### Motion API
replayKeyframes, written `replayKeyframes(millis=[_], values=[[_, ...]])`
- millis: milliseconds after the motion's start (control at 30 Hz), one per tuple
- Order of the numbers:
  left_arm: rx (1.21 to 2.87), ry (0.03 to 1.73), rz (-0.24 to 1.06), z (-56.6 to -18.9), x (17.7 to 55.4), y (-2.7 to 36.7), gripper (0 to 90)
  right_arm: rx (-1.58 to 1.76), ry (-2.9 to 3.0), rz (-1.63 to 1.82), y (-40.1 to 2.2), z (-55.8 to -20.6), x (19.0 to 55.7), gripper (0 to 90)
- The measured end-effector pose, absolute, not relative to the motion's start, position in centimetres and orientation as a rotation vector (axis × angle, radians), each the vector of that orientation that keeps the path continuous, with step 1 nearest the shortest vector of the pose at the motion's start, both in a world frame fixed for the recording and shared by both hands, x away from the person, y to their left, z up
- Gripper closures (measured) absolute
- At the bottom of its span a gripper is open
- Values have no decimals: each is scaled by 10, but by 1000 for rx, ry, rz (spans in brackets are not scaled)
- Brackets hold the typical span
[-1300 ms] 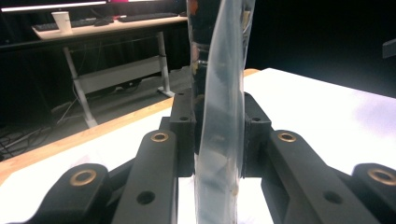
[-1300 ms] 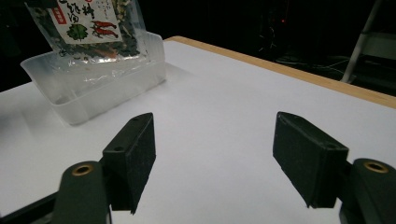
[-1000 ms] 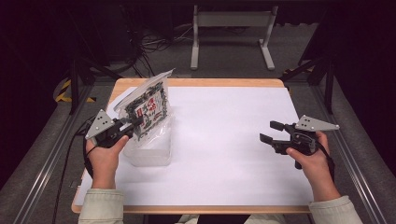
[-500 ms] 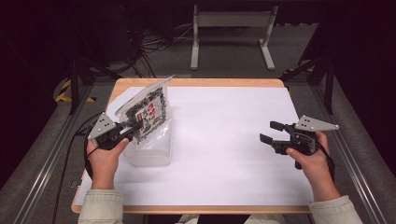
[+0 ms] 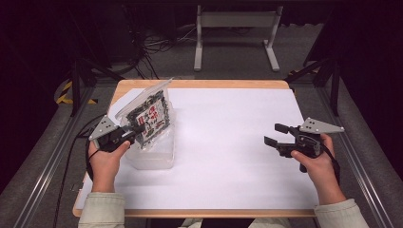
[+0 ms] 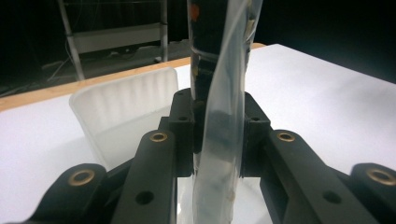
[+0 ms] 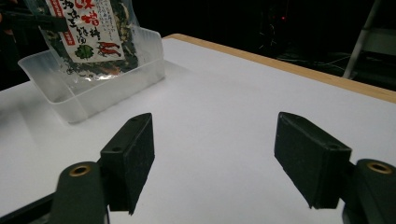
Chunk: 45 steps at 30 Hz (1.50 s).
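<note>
Left gripper [image 5: 139, 129] clamped on packet [image 5: 148, 114], packet held tilted over clear tub [image 5: 154, 154]. Right gripper [image 5: 276, 135] spread wide, nothing grasped, hovered above white table [image 5: 228, 142].

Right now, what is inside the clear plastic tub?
The snack packet stands tilted with its lower end in the tub, pinched by the left gripper. The packet covers part of the tub's floor.
</note>
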<state>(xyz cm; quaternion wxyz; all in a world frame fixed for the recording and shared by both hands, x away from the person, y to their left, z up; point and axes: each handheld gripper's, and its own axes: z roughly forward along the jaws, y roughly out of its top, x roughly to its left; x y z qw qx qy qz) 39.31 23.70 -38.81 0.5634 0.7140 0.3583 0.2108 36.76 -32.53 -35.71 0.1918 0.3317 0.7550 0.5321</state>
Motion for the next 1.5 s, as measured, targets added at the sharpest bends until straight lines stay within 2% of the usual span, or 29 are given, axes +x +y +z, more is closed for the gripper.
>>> replayKeyframes(millis=[533,933,1100,1200,1300,1400,1500], values=[[1649,903,438,-402,397,248,731,931,2127,1488,-324,-358,368,282],[1628,903,439,-402,397,250,722,932,2119,1492,-325,-358,368,279],[1610,903,480,-400,396,249,700,935,2122,1492,-325,-359,369,279],[1595,913,487,-400,396,250,601,931,2122,1491,-325,-359,369,278],[1561,918,493,-399,395,252,547,933,2122,1493,-325,-359,369,277],[1541,936,510,-397,393,252,415,931,2124,1489,-324,-359,369,275],[1545,944,528,-396,391,252,329,928,2124,1492,-323,-359,370,272]])
